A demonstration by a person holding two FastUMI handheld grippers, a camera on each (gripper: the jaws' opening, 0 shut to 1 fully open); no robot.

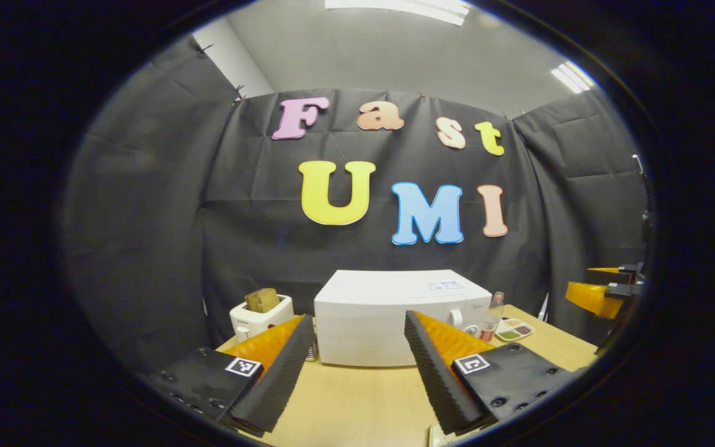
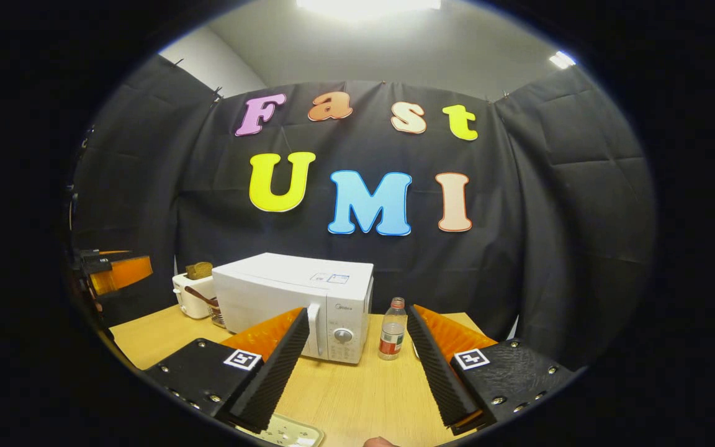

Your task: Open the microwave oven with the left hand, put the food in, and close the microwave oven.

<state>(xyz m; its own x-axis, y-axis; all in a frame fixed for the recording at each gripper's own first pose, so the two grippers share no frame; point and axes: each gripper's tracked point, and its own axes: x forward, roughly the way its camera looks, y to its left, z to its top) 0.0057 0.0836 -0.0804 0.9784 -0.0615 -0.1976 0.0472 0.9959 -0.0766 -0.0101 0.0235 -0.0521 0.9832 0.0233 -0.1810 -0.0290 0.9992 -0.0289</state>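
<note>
Ahead, on a pale wooden worktop (image 2: 345, 391), a white microwave oven (image 2: 289, 298) sits with its door shut, well apart from both claws. In the right gripper view its vertical bar handle (image 2: 314, 329) runs down the front beside a panel with a round dial (image 2: 343, 335); a small clear bottle (image 2: 391, 338) stands just beside the oven on that side, and a white toaster (image 2: 191, 297) with a slice of bread sticking up stands on the other. In the left gripper view a small tray of food (image 1: 514, 329) in compartments lies near the bottle, past the oven's dial end. The left claw (image 1: 357, 372) is spread wide with nothing between its ridged pads, aimed at the oven's front. The right claw (image 2: 357, 366) is likewise spread and empty, framing the handle and bottle. At the near edge, a pale tray-like item (image 2: 286, 431) lies under the right claw; what it holds cannot be told. The oven looks heavy and rigid, unlikely to slide under a gentle pull. Its handle is probably smooth, hard plastic, so the best hold is across the bar's middle. The food tray looks light and shallow, likely to spill if tipped.
</note>
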